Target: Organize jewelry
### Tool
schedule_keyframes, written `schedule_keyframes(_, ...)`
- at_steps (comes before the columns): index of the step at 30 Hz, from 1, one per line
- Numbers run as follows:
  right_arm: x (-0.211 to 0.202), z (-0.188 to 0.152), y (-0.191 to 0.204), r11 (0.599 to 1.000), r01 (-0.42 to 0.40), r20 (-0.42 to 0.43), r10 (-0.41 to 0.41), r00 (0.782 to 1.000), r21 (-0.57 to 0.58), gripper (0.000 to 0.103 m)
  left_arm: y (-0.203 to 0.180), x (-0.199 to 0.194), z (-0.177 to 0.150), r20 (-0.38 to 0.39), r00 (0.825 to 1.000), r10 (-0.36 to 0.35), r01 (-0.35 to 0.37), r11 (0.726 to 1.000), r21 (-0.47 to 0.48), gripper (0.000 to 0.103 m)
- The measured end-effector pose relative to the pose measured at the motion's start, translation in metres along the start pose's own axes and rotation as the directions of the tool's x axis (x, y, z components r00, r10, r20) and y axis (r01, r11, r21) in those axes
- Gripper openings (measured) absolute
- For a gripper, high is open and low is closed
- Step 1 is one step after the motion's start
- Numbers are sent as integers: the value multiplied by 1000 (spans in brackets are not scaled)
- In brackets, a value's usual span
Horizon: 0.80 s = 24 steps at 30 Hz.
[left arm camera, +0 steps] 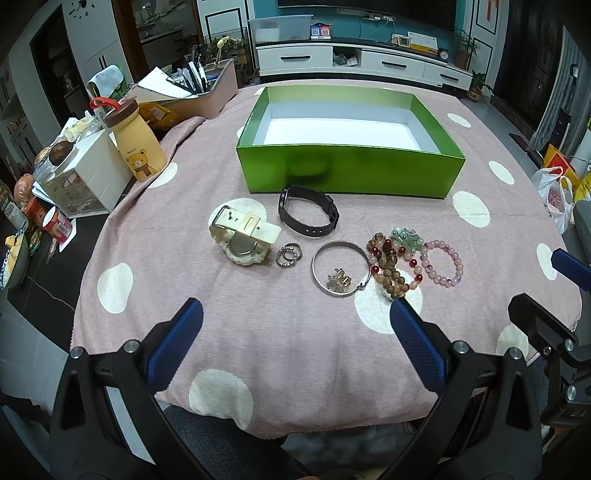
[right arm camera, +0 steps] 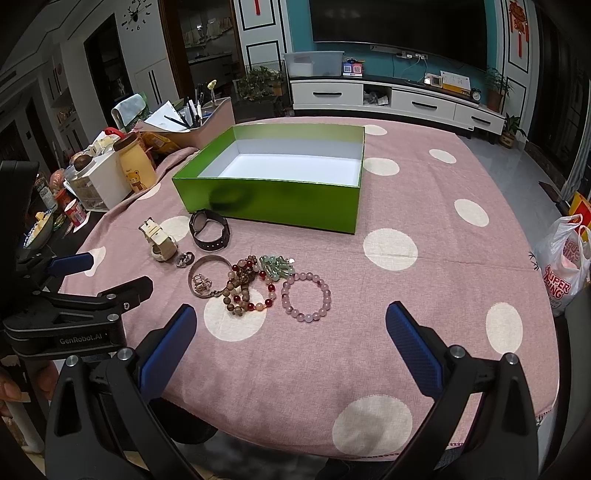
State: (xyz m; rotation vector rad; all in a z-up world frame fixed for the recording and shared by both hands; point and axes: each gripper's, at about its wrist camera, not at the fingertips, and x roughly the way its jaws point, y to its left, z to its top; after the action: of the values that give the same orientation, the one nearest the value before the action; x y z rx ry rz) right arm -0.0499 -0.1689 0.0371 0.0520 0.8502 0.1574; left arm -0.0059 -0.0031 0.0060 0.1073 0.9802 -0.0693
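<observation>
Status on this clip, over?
Left tongs and right tongs open, empty. Jewelry on cloth, box empty. Nothing in the way.

Home living room, wall television (right arm camera: 399,29), white TV cabinet (right arm camera: 395,99), potted plants (right arm camera: 496,90), tablecloth-covered table (right arm camera: 406,295)

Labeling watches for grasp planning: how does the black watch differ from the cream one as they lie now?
The black watch is dark with a slim strap forming an open loop; the cream watch is pale and chunky, folded compactly. The black watch lies nearer the green box, its face tilted up on edge; the cream watch lies face-down, caseback showing, further left. Both rest on the pink dotted cloth, strapped shut, outside the box, untouched by either hand-held gripper.
</observation>
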Motion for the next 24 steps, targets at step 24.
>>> schedule_keyframes(24,-2,-1,0,1000,-2,2,2,1000,0,102,-3,-3,0,9,1000,-4,4,1000,10,101)
